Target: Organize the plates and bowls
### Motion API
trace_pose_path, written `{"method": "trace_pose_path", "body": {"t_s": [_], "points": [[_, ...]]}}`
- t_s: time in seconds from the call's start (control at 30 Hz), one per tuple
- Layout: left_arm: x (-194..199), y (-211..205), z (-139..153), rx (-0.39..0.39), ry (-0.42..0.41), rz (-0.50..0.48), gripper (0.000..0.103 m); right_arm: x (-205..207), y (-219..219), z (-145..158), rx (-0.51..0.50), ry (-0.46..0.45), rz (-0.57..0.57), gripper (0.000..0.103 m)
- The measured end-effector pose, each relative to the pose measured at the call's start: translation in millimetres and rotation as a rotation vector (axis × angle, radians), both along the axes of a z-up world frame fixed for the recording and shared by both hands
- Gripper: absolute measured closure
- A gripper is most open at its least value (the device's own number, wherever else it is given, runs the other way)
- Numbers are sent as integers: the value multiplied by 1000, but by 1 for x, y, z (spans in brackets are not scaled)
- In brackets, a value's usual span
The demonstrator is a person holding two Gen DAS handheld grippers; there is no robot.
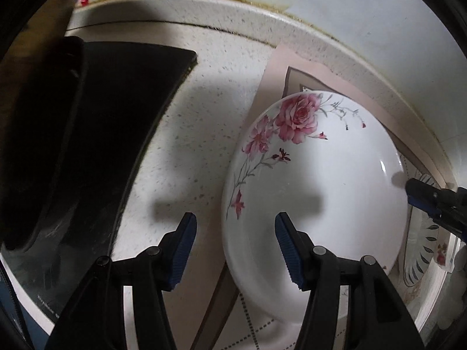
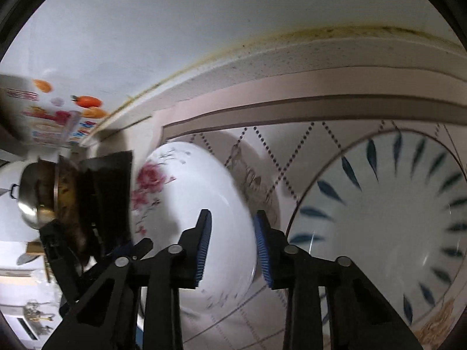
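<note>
1. Left wrist view showed the left gripper spread wide and empty, its fingers straddling the near-left rim of the rose plate without touching it, as far as I could tell.
2. The rose plate lay ahead and to the right of that gripper, resting on a pink mat on the speckled counter. A black slab sat off to the left.
3. At the plate's far right rim, the right gripper reached in.
4. Right wrist view put the right gripper with its jaws on either side of the rose plate's rim; a gap showed between the pads and the rim, so I read it as open and not yet pinching.
5. Just right of that gripper sat a leaf bowl, close beside the rose plate; whether they touched I could not tell. A steel pot stood far left.
6. My judgement: the task was at an early stage. Plate and bowl lay apart and unstacked, nothing lifted; gripping and placing were all left to do.
</note>
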State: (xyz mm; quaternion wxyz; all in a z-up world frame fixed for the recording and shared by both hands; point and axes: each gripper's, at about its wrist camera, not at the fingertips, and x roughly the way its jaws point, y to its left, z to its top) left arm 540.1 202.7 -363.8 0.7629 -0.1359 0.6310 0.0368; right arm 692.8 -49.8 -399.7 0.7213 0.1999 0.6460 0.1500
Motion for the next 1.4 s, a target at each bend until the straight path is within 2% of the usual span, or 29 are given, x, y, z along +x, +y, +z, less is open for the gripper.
{"method": "trace_pose_path", "body": {"t_s": [0.03, 0.07, 0.13, 0.33, 0.53, 0.67, 0.93, 1.17, 1.4], "points": [[1, 1, -1, -7, -3, 3, 54, 4, 3, -6, -10, 7, 5, 79], [2, 2, -2, -15, -8, 7, 65, 8, 5, -12, -12, 17, 9, 84], [4, 2, -2, -39, -14, 0, 76, 8, 3, -21, -26, 26, 18, 87], [5, 2, 7, -21, -22, -10, 76, 5, 11, -24, -82, -7, 56, 90], [3, -2, 20, -8, -32, -16, 77, 0, 8, -24, -79, -3, 67, 89], [-2, -8, 40, 0, -46, -23, 77, -5, 4, -22, -75, 3, 80, 89], [-18, -24, 73, 1, -63, -44, 77, -23, -15, 3, -46, -3, 99, 89], [-64, -72, 92, -13, -83, -112, 77, -61, -54, 34, -44, -15, 106, 89], [-109, -139, 97, -38, -64, -211, 77, -124, -121, 59, -69, -25, 72, 89]]}}
